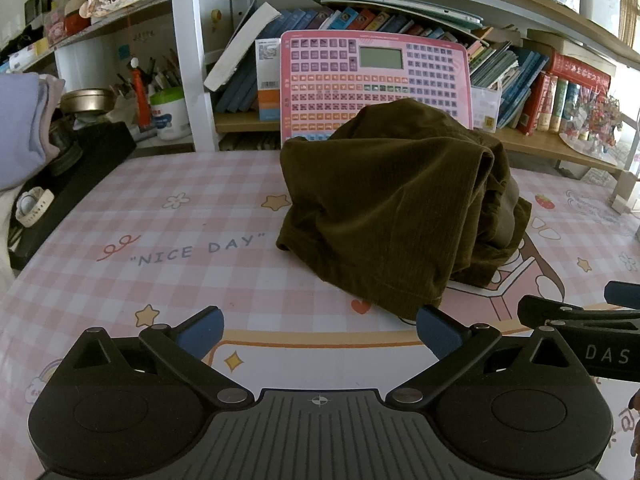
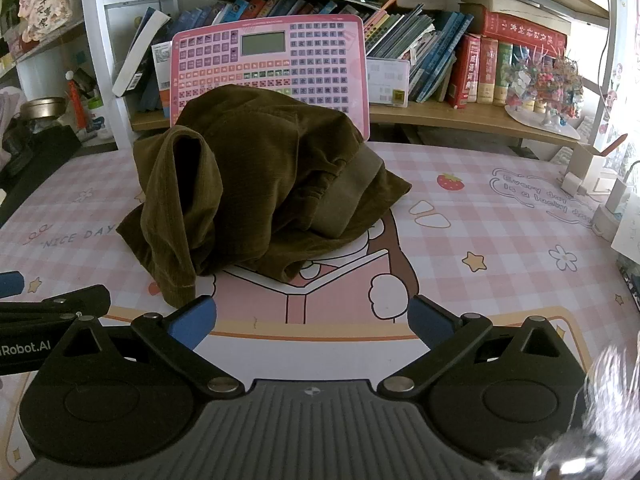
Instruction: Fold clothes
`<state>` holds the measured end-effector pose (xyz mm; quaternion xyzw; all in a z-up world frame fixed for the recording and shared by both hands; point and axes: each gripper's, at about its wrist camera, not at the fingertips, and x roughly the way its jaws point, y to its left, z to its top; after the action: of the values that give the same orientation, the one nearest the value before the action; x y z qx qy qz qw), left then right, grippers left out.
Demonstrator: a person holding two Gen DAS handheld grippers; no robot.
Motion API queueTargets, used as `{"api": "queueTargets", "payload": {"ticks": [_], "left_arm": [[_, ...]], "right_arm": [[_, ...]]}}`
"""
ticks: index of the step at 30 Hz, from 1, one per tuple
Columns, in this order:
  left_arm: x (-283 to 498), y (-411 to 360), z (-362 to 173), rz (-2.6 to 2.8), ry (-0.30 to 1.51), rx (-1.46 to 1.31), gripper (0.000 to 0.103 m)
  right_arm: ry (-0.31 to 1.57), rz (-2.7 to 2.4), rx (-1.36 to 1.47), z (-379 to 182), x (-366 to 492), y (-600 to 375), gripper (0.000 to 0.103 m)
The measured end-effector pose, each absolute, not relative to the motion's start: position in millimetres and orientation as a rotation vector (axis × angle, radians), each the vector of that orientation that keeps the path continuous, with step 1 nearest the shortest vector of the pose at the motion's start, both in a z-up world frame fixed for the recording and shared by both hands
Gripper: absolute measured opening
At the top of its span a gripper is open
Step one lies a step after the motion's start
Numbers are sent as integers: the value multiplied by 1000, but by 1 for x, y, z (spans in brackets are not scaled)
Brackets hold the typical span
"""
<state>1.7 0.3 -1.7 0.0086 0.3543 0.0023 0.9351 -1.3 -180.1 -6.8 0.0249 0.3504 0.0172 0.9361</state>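
Left wrist view: left gripper (image 1: 320, 330) spread wide, blue pads (image 1: 202, 328) well apart, nothing between them, poised low over the pink checked mat (image 1: 160, 280). Right gripper (image 2: 314, 318) likewise wide and empty in its own view, side by side with the left one, tip of each visible at the edge of the other's picture. Just ahead of both, an olive-brown corduroy garment (image 1: 384, 204), dumped in a crumpled heap near the middle of the mat, one hemmed end (image 2: 176, 280) drooping toward the grippers and lying close to the right gripper's left pad, a ribbed band visible on the heap's right flank. Behind the heap, a pink keyboard-style learning board (image 2: 272, 64) leaning against the bookshelf (image 2: 460, 116). Judged stage: the very start, folding not begun, garment not yet spread or even grasped. Next move probably: reach forward, pinch two separate edges of the cloth, perhaps the near hem and the band, lift and pull apart to flatten it. Exact kind of garment unclear from the bundle, so hard to pick true corners; layers likely to come up together.
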Motion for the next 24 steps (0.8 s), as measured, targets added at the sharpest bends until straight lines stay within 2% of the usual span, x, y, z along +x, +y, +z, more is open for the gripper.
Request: {"api": "queueTargets", "payload": {"ticks": [24], "left_arm": [[-2,-2,0,18,732,21,103]], "right_arm": [[722,48,49,-6,1,-183,103]]}}
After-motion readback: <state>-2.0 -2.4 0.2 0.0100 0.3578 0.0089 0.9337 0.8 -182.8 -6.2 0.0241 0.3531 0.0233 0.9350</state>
